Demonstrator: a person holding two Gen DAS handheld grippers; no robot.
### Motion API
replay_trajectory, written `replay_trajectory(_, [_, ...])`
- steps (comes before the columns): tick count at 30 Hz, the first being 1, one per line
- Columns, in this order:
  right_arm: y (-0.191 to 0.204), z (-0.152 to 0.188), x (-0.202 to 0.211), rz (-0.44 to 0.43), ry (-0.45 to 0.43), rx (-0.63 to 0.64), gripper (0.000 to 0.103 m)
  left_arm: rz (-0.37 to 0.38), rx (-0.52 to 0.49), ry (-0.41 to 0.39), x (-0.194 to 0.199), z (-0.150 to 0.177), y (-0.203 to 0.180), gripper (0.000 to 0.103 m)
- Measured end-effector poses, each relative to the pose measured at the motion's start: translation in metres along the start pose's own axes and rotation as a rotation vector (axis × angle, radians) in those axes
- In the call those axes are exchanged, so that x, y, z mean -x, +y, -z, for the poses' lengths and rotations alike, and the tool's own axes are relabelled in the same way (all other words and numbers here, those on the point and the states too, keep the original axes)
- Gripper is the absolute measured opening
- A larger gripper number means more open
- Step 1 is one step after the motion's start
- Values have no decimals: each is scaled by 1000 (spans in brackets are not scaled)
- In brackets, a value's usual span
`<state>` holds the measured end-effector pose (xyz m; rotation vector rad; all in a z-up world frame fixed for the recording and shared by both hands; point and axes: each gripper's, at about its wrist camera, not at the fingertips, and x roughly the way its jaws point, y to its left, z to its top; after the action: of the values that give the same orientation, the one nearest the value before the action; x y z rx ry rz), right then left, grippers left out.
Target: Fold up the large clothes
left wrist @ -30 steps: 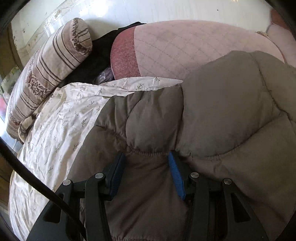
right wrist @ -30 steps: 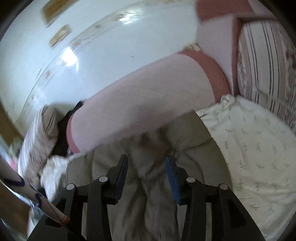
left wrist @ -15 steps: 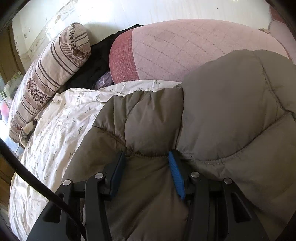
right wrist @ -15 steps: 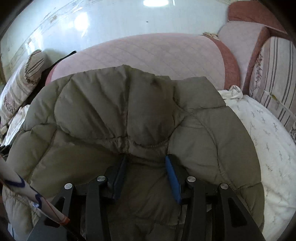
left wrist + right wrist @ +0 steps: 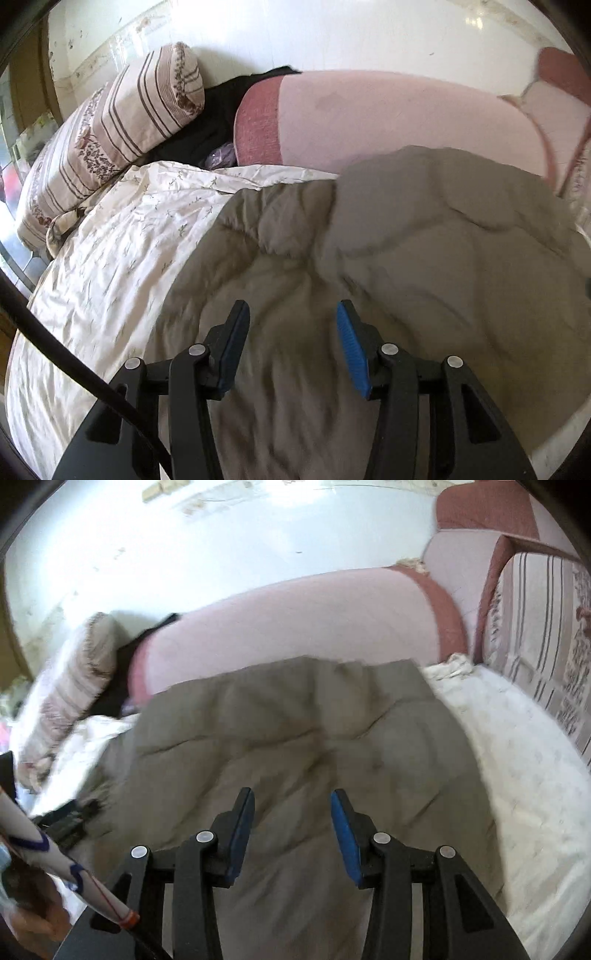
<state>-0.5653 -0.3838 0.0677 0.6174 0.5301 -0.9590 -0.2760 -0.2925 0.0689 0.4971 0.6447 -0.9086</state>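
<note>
A grey-brown padded jacket [image 5: 424, 240] lies spread over the bed, with one side folded over itself at the right in the left wrist view. My left gripper [image 5: 291, 310] sits at its near part. Cloth fills the gap between the blue pads and creases run toward them, so it looks shut on the jacket. In the right wrist view the jacket [image 5: 295, 709] stretches away flat. My right gripper [image 5: 291, 797] holds its near part the same way. Both views are blurred by motion.
The jacket rests on a white flowered sheet [image 5: 122, 258] [image 5: 517, 757]. A pink quilted cushion [image 5: 388, 118] lines the far wall. There is a striped pillow [image 5: 110, 140] at the left, a black garment [image 5: 221, 110] behind it, and a striped cushion [image 5: 535, 627] at the right. A person's hand [image 5: 29, 923] shows at bottom left.
The jacket bulged up close to both cameras; it now lies lower and stretched out flat. Both grippers have drawn back from the cushion, and their jaws keep the same width.
</note>
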Motion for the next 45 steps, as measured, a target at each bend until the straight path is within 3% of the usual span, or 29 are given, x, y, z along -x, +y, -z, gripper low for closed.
replay_trajectory(2, [13,15,8,-13,6,-1,45,15,-17,1,14,13,-7,49])
replay_trajectory(5, [32,37,14,-6,18,21,35,23,-25,2,32,31,-17,50])
replay_trajectory(8, [39,44,10,-17,20,25,34,-11,-11,-13,35,38,-18,52])
replay_trajectory(10, [40,45,0,22,21,64,34,-24,2,-2,24,41,-17,53])
replay_trajectory(15, [24,52,-35,0,111,32,35,-15,-32,30,1,44,-22,55])
replay_trajectory(21, [24,56,-51,13,159,48,35,-1,-44,85,-15,44,-26,55])
replay_trajectory(30, [12,46,-28,-74,162,-14,34,26,-18,99,-3,34,-18,55])
replay_trajectory(33, [-2,34,3,-47,85,-40,34,10,11,54,14,24,-2,55])
replay_trajectory(38, [-50,23,17,68,61,-129,34,-36,73,32,20,18,33,55])
replay_trajectory(45, [-93,29,-1,97,154,-303,34,-66,148,186,-16,34,57,55])
